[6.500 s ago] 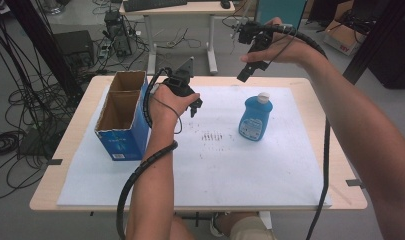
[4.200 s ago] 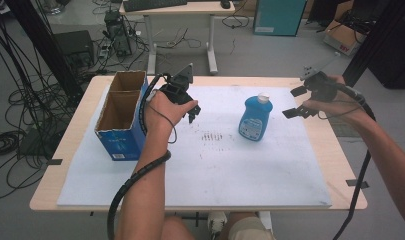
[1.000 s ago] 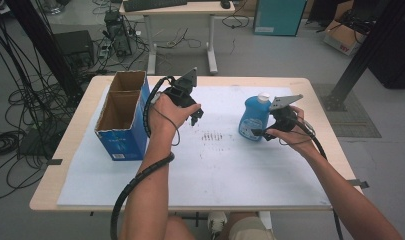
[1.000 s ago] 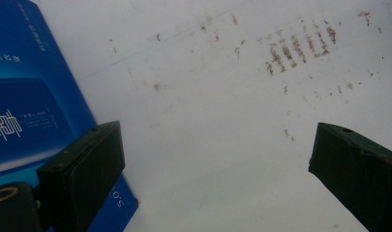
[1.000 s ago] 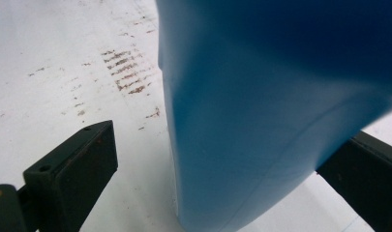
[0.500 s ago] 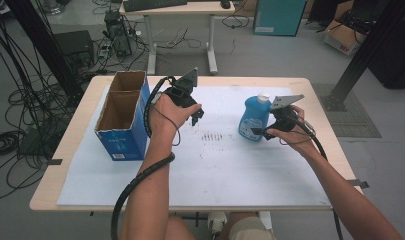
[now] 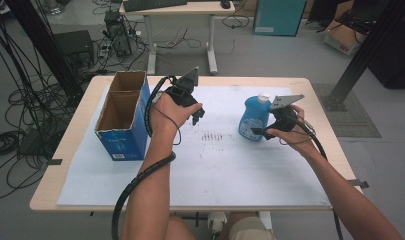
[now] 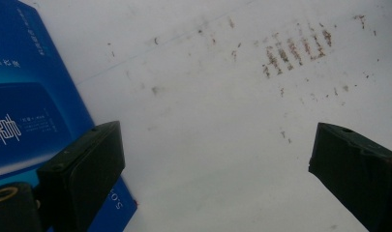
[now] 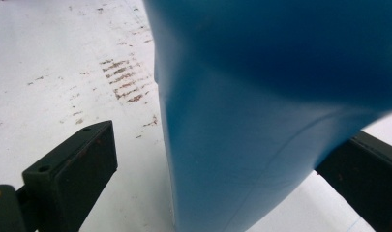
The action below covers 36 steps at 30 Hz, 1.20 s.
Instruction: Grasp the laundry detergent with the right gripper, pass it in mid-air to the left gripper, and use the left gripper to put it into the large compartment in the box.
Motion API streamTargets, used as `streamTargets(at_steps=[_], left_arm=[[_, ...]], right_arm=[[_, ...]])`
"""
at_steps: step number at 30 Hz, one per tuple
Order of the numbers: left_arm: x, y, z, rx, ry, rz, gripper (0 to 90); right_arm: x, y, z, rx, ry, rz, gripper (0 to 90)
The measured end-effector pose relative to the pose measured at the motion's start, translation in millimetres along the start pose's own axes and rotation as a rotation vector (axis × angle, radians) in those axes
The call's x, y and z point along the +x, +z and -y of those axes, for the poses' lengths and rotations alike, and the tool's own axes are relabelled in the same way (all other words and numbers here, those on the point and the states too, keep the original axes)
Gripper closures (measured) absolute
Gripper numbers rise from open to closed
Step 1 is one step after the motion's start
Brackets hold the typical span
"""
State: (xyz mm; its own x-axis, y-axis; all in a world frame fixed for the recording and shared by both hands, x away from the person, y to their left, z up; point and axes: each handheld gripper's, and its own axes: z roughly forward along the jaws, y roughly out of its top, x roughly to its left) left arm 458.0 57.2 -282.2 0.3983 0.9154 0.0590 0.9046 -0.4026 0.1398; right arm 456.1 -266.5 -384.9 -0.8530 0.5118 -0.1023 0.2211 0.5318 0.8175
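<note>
Blue bottle point(image 7: 253, 119) upright, white cap up, between spread right tongs point(image 7: 264, 131); left tongs point(image 7: 197, 115) gaping, blue box point(image 7: 121, 120) alongside.

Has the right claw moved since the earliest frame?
Yes. The right claw came down from above the table's far edge to the blue plastic bottle, which stands where it stood; its jaws now straddle the bottle, not closed.

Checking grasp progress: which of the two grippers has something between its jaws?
The right gripper: its open jaws straddle the blue bottle. The left gripper, beside the blue box, has only bare white sheet between its jaws.
</note>
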Motion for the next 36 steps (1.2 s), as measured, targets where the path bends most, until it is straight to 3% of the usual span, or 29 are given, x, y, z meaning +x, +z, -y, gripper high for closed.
streamTargets(at_steps=[36], left_arm=[[-2.4, -2.0, -2.1, -0.009, 0.008, -0.004, 5.8]], right_arm=[[0.2, -0.1, -1.3, -0.026, -0.009, -0.006, 1.8]])
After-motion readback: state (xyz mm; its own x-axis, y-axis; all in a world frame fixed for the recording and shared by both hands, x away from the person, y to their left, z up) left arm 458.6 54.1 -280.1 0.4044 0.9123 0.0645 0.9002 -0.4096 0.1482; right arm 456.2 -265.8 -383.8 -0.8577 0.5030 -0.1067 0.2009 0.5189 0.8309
